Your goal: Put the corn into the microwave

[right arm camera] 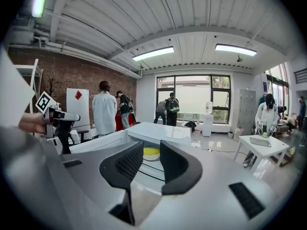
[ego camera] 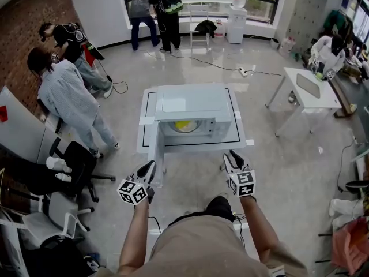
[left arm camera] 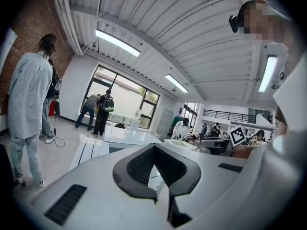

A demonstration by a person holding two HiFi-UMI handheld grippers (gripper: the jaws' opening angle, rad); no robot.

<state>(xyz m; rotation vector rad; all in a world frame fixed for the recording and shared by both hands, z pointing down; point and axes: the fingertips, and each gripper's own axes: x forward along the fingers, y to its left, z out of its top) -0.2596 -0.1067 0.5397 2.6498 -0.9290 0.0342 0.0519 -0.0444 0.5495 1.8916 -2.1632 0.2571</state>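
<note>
— What is closest to the camera?
— The person's tan shirt [ego camera: 202, 247], with a bare forearm reaching out on each side. Each hand carries a gripper with its marker cube.
— And the corn?
— The corn [ego camera: 184, 124] is a yellow shape lying inside the microwave [ego camera: 193, 105], on a pale round plate [ego camera: 185, 129]. The microwave door [ego camera: 154, 149] stands open on the left, towards the near side.
— Does either gripper touch it?
— No. The right gripper [ego camera: 233, 153] sits at the near right edge of the table [ego camera: 242, 140], well short of the opening. Its jaws stand partly apart with nothing between them. In the right gripper view the corn [right arm camera: 151, 152] shows through that gap, further off.
— The left gripper?
— The left gripper [ego camera: 151, 165] is near the open door's near edge. Its jaws meet at the tips and hold nothing.
— What is around?
— A small white table [ego camera: 308, 88] stands to the right. A black office chair [ego camera: 78, 163] and several people are on the left. More people stand by the far window.
</note>
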